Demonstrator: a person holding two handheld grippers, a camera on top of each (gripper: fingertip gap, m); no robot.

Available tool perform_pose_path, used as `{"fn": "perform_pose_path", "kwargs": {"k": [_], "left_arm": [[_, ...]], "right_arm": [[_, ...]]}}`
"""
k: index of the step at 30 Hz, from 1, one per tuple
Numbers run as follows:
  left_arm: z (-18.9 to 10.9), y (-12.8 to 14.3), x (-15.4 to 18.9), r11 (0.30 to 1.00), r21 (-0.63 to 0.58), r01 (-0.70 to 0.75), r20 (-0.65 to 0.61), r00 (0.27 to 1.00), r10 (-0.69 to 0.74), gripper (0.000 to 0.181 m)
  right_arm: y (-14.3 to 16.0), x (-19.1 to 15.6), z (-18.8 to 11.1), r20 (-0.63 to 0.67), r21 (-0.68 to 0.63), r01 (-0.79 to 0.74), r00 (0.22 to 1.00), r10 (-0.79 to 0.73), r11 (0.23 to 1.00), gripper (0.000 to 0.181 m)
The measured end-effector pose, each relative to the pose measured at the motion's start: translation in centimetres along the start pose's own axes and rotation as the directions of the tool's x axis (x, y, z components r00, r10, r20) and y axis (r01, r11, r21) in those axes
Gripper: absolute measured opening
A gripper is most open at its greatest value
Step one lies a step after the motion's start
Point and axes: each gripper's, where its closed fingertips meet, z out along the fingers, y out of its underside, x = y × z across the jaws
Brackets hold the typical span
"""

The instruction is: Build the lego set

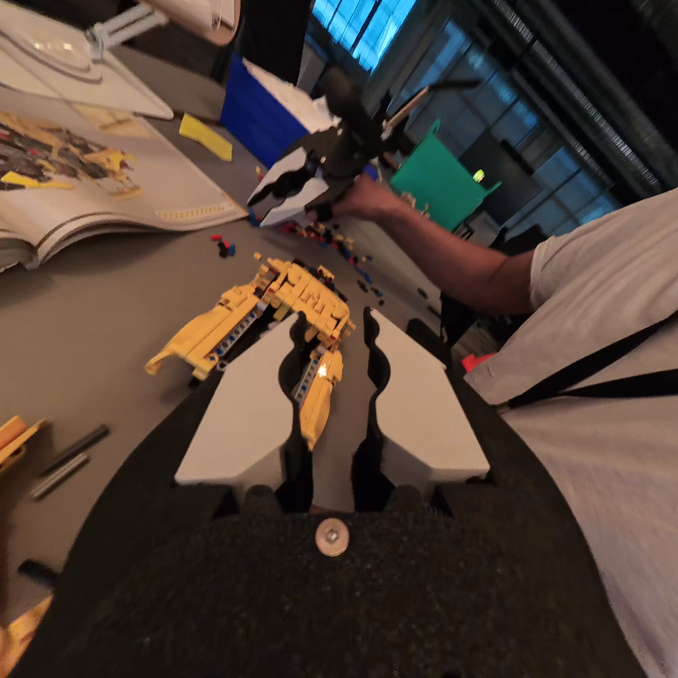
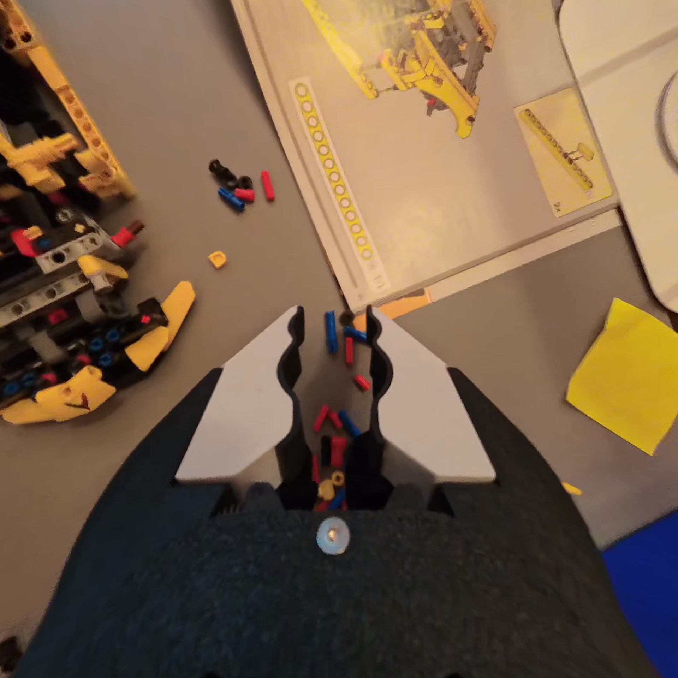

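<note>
A grey counter [image 2: 205,91] carries everything. Nearest, the left hand-held gripper [image 1: 332,312], jaws apart, straddles one arm of the yellow lego model [image 1: 293,293]; it looks light, rigid but snap-apart, so hold a beam. Farther off, the right hand-held gripper [image 2: 334,312] hangs open over small, slippery-looking loose pins [image 2: 335,422], beside the instruction booklet [image 2: 422,176].

The yellow model [image 2: 55,257] (blurred) runs off the left edge.
</note>
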Motion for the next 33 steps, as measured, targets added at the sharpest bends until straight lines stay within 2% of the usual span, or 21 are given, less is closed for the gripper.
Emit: {"fn": "perform_pose_path", "kwargs": {"k": [2,5,8,13,16,19,24,26,29,33], "left_arm": [[0.3,-0.5,0.1,0.998,0.054,0.01,-0.038,0.999,-0.008,0.031],[0.6,-0.5,-0.1,0.997,0.079,0.006,-0.067,0.998,-0.001,0.031],[0.9,-0.1,-0.1,0.998,0.067,-0.01,-0.098,0.995,0.017,0.031],[0.7,-0.5,1.0,0.993,0.117,-0.006,-0.175,0.984,0.027,0.031],[0.8,-0.1,1.0,0.994,0.112,-0.008,-0.189,0.982,0.029,0.031],[0.7,-0.2,1.0,0.993,0.118,0.0,-0.197,0.98,0.023,0.031],[0.3,-0.4,0.8,0.99,0.142,0.026,-0.203,0.979,0.003,0.031],[0.1,-0.5,0.7,0.989,0.147,0.03,-0.201,0.98,0.0,0.031],[0.2,-0.3,0.7,0.99,0.139,0.034,-0.206,0.978,-0.005,0.031],[0.4,0.0,0.9,0.992,0.124,0.027,-0.21,0.978,0.0,0.031]], "right_arm": [[0.0,-0.2,0.6,0.021,-0.005,-0.023,1.0,0.023,1.0,0.027],[1.3,0.3,0.7,-0.026,-0.048,0.004,1.0,-0.005,0.999,0.015],[3.0,0.4,-0.3,-0.05,-0.101,-0.028,0.998,0.023,0.994,0.005],[6.7,0.4,-2.8,-0.117,-0.217,-0.123,0.988,0.1,0.968,0.004],[4.8,0.1,-3.2,-0.095,-0.098,-0.167,0.983,0.157,0.981,0.016],[2.3,0.4,-2.0,-0.072,-0.026,-0.187,0.98,0.185,0.982,0.025],[0.7,0.8,0.7,-0.031,-0.001,-0.208,0.978,0.208,0.978,0.018],[1.1,0.8,1.0,-0.032,-0.021,-0.207,0.978,0.206,0.978,0.006],[2.2,0.5,0.3,-0.047,-0.062,-0.185,0.982,0.182,0.981,0.006],[5.9,0.7,-2.1,-0.111,-0.167,-0.225,0.972,0.208,0.96,0.006]]}}
